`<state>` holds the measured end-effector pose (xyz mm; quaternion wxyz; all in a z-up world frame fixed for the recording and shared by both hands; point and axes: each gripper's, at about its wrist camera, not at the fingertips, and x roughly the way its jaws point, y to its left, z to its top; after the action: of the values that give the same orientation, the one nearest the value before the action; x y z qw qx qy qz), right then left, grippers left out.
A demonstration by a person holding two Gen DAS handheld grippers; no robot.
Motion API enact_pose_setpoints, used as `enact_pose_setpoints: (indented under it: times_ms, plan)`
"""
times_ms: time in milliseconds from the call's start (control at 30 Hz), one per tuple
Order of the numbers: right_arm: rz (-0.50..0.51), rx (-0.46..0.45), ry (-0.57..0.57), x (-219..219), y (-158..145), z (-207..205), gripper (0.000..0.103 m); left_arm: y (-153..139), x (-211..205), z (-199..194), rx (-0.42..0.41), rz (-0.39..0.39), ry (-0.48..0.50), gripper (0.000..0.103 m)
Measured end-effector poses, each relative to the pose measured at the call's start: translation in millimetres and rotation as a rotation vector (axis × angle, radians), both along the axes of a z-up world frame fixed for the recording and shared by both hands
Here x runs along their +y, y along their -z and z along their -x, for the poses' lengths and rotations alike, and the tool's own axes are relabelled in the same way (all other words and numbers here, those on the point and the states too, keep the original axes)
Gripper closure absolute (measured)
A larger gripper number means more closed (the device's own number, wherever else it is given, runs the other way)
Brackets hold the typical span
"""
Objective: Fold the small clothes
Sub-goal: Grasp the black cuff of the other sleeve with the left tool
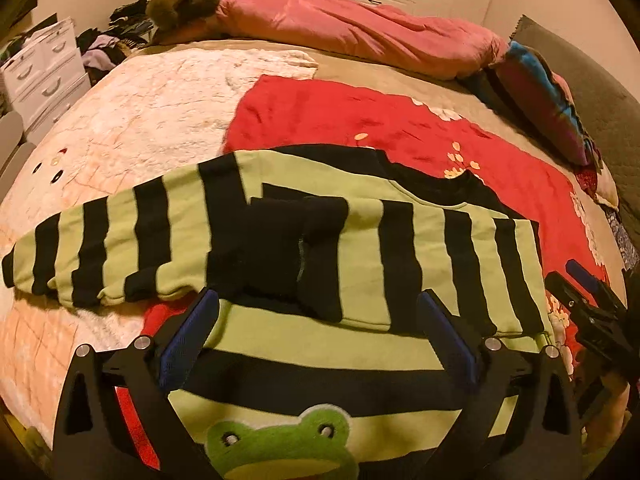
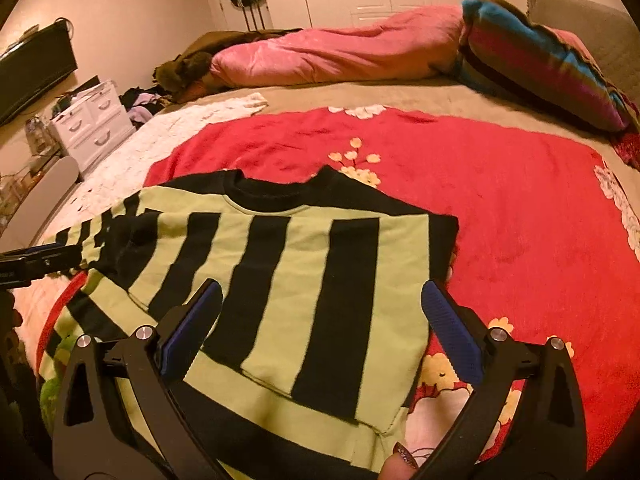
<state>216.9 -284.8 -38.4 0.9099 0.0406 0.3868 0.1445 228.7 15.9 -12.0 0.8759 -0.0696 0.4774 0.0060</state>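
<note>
The sweater (image 1: pixel 280 236), green with black stripes and a frog patch (image 1: pixel 280 446) near its hem, lies flat on the red blanket (image 2: pixel 520 220) on the bed (image 2: pixel 360 94), one sleeve folded across the chest and the other stretched out to the left. Both the left gripper (image 1: pixel 318 344) and the right gripper (image 2: pixel 322 328) hover just over it with jaws wide and holding nothing. It looks like soft, light fleece that will sag and drag, so pinching the outstretched sleeve by its cuff (image 1: pixel 12 264) or a doubled seam edge seems best.
</note>
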Motion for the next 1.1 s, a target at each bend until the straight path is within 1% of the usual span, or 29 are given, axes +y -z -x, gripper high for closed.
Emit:
enact_pose_setpoints:
  times_ms: [200, 400, 567, 767, 867, 1000, 1067, 1100]
  plan:
    - [0.010, -0.038, -0.030, 14.0, -11.9, 10.3, 0.009, -1.6, 24.6, 9.1, -0.004, 0.012, -0.044, 0.004]
    - [0.036, -0.058, -0.080, 40.9, -14.4, 20.2, 0.009, 0.8, 62.2, 18.4, -0.001, 0.045, -0.122, 0.004]
    - [0.060, -0.053, -0.135, 67.7, -9.5, 29.1, 0.009, 2.5, 96.6, 28.0, -0.001, 0.050, -0.183, 0.004]
    - [0.059, -0.039, -0.188, 100.0, -7.7, 39.6, 0.009, 5.6, 144.6, 44.5, 0.003, 0.069, -0.280, 0.004]
    - [0.060, -0.031, -0.207, 120.3, -9.6, 40.7, 0.009, 8.0, 170.3, 51.6, -0.003, 0.114, -0.339, 0.005]
    - [0.027, -0.019, -0.236, 144.0, -15.4, 43.8, 0.009, 14.5, 201.4, 58.6, -0.019, 0.153, -0.392, 0.004]
    - [0.028, -0.019, -0.262, 157.9, -17.0, 46.9, 0.009, 23.8, 224.1, 62.0, -0.006, 0.171, -0.454, 0.005]
    - [0.040, -0.025, -0.275, 166.0, -17.8, 49.6, 0.009, 29.5, 239.0, 65.8, -0.006, 0.193, -0.494, 0.005]
